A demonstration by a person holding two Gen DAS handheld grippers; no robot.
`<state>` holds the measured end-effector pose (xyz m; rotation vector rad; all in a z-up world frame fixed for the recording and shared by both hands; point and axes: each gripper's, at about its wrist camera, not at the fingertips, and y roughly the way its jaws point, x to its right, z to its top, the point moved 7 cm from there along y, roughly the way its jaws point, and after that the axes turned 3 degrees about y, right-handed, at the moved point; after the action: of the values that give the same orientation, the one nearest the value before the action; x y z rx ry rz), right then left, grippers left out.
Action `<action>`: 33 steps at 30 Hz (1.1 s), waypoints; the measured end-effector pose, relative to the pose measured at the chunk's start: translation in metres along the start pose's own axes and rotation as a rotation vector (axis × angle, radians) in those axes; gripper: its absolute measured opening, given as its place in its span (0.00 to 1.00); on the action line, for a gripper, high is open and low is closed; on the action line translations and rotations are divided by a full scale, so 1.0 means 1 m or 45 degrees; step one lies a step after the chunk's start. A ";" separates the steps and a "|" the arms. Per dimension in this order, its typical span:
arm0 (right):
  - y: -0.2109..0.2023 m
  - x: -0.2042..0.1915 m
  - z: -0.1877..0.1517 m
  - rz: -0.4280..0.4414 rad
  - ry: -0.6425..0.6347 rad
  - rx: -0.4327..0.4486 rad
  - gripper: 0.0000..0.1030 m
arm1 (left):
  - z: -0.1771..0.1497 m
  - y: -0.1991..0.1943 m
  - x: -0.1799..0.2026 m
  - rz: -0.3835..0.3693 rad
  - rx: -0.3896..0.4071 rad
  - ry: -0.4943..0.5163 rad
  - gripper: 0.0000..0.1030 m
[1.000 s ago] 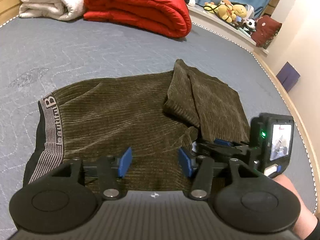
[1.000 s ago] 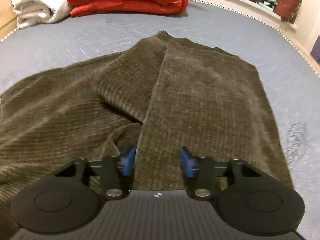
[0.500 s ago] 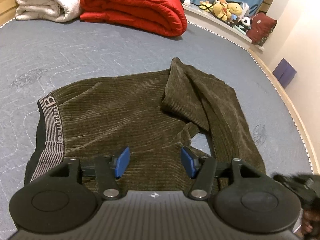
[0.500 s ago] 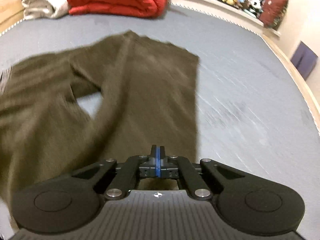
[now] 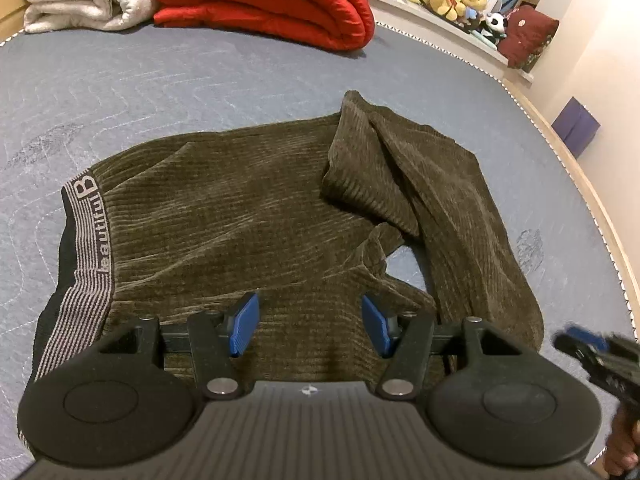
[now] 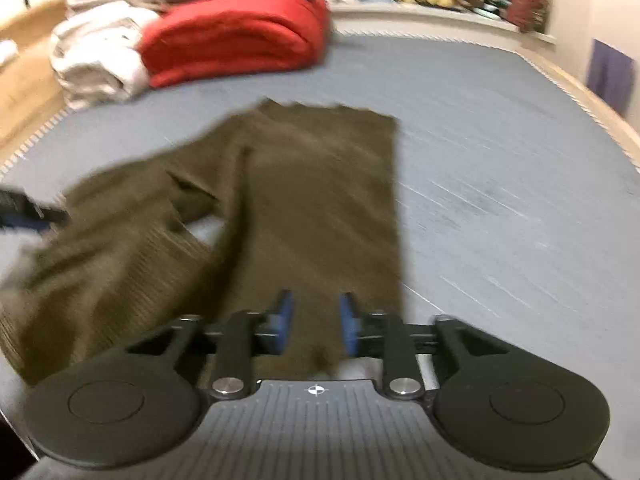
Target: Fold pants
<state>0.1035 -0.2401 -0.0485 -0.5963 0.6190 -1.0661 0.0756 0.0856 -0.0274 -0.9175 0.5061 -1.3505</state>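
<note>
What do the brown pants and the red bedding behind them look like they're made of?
The pants look like soft ribbed fabric, probably chenille or corduroy: fine raised cords with a matte, fuzzy nap. Their waistband seems to be striped knit elastic with woven lettering. The red bedding looks like a smooth, slightly shiny synthetic shell, puffy as if padded.

right tool (image 5: 592, 354) blurred at frame edge, pants (image 6: 320, 208) motion-smeared
</note>
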 end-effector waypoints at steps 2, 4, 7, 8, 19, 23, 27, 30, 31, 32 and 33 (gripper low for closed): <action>0.026 -0.022 0.012 0.036 0.004 -0.012 0.41 | 0.000 0.001 -0.003 0.009 -0.001 0.006 0.61; 0.049 -0.040 0.023 0.068 -0.025 -0.029 0.41 | 0.000 0.001 -0.008 0.015 -0.005 0.008 0.65; 0.083 -0.056 0.037 0.071 -0.023 -0.056 0.43 | 0.002 0.000 -0.015 0.033 -0.006 -0.003 0.65; 0.092 -0.059 0.039 0.071 -0.020 -0.071 0.43 | 0.002 0.000 -0.017 0.036 -0.007 -0.005 0.65; 0.064 -0.038 0.026 -0.021 -0.099 -0.049 0.10 | -0.002 0.003 -0.014 0.059 -0.018 0.048 0.65; 0.015 0.017 -0.012 -0.111 -0.165 -0.092 0.09 | -0.012 0.002 -0.005 0.033 -0.026 0.080 0.65; -0.026 0.070 -0.089 -0.101 -0.201 -0.275 0.08 | -0.013 -0.001 0.001 0.010 -0.018 0.091 0.65; -0.047 0.075 -0.134 -0.026 -0.283 -0.395 0.09 | -0.012 -0.003 0.005 0.007 -0.009 0.085 0.65; -0.053 0.072 -0.138 -0.012 -0.308 -0.389 0.09 | -0.012 -0.002 0.006 0.005 -0.009 0.084 0.65; -0.057 0.069 -0.136 -0.007 -0.314 -0.388 0.11 | -0.011 -0.002 0.007 0.004 -0.010 0.083 0.65; -0.062 0.066 -0.129 0.000 -0.314 -0.384 0.14 | -0.011 -0.001 0.008 0.005 -0.012 0.082 0.65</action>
<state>-0.0028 -0.3418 -0.1045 -0.9744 0.5658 -0.8875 0.0679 0.0749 -0.0317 -0.8828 0.5641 -1.3786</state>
